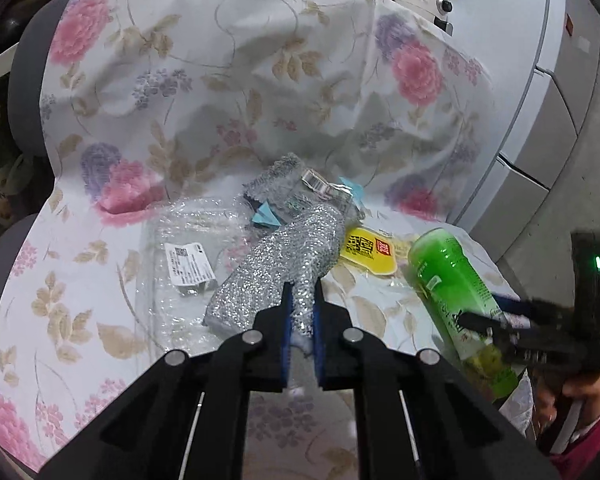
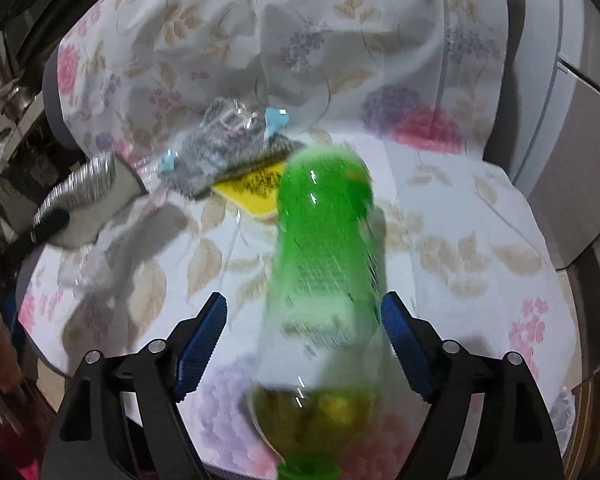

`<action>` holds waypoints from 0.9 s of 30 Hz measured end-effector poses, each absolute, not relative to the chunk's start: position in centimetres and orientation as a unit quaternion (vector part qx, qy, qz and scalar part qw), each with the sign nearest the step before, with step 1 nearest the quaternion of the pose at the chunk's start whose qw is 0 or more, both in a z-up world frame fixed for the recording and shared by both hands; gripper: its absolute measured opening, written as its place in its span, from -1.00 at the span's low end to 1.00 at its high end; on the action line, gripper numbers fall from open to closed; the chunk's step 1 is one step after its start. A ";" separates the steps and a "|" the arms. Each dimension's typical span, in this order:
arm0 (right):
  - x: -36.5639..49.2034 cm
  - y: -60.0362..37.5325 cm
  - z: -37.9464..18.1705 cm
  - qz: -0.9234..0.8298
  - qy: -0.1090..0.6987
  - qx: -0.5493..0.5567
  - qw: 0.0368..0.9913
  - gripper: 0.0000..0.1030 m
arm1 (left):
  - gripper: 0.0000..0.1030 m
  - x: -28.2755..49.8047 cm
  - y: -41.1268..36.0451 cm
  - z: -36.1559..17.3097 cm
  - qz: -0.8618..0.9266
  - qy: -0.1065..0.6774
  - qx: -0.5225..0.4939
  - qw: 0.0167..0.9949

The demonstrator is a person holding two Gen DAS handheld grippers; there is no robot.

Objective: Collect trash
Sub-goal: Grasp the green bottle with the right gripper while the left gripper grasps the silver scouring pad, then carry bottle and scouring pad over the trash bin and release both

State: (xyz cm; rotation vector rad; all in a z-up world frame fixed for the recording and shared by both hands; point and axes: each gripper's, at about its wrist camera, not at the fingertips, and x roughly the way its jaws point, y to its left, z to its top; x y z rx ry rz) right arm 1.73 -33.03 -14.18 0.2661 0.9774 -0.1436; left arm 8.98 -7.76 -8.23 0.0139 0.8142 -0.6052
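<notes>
1. The left gripper point(image 1: 301, 312) is closed tight on the near end of a silver glittery pouch point(image 1: 276, 264), mid-seat on the floral-covered chair point(image 1: 100, 280).
2. The right gripper point(image 2: 302, 332) is spread wide around a green bottle point(image 2: 324, 248) near the seat's right edge; contact is blurred.

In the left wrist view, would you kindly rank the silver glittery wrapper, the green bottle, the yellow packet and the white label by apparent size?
1. silver glittery wrapper and green bottle: these look alike, and both lie near the camera, so I leave them unranked.
2. yellow packet
3. white label
</notes>
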 end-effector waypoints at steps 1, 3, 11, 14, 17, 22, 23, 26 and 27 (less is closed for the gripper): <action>2.4 -33.3 -14.4 -0.086 0.479 0.126 0.864 0.54 | -0.86 8.8 -7.8 -8.3 -0.290 0.389 0.009 0.874; 2.9 -33.5 -14.9 -0.105 0.493 0.125 0.855 0.49 | -0.86 8.6 -8.0 -8.2 -0.291 0.386 0.013 0.875; 1.4 -33.6 -14.5 -0.139 0.479 0.102 0.861 0.11 | -0.86 7.4 -8.7 -8.2 -0.303 0.381 0.023 0.873; -0.1 -34.0 -13.5 -0.135 0.459 0.114 0.871 0.11 | -0.86 6.8 -9.4 -7.7 -0.316 0.376 0.024 0.871; -1.5 -34.3 -12.3 -0.134 0.441 0.122 0.879 0.11 | -0.86 5.8 -10.5 -6.9 -0.338 0.364 0.025 0.868; -4.3 -35.4 -10.3 -0.137 0.408 0.136 0.892 0.11 | -0.86 3.1 -13.5 -5.6 -0.385 0.340 0.031 0.857; -4.8 -35.6 -9.9 -0.137 0.401 0.138 0.895 0.11 | -0.86 2.5 -14.0 -5.3 -0.393 0.335 0.033 0.856; -6.4 -36.5 -8.6 -0.141 0.381 0.146 0.902 0.11 | -0.86 0.8 -15.5 -4.2 -0.421 0.316 0.034 0.850; -7.0 -36.9 -8.3 -0.143 0.375 0.148 0.904 0.12 | -0.86 0.5 -15.8 -3.8 -0.427 0.309 0.035 0.849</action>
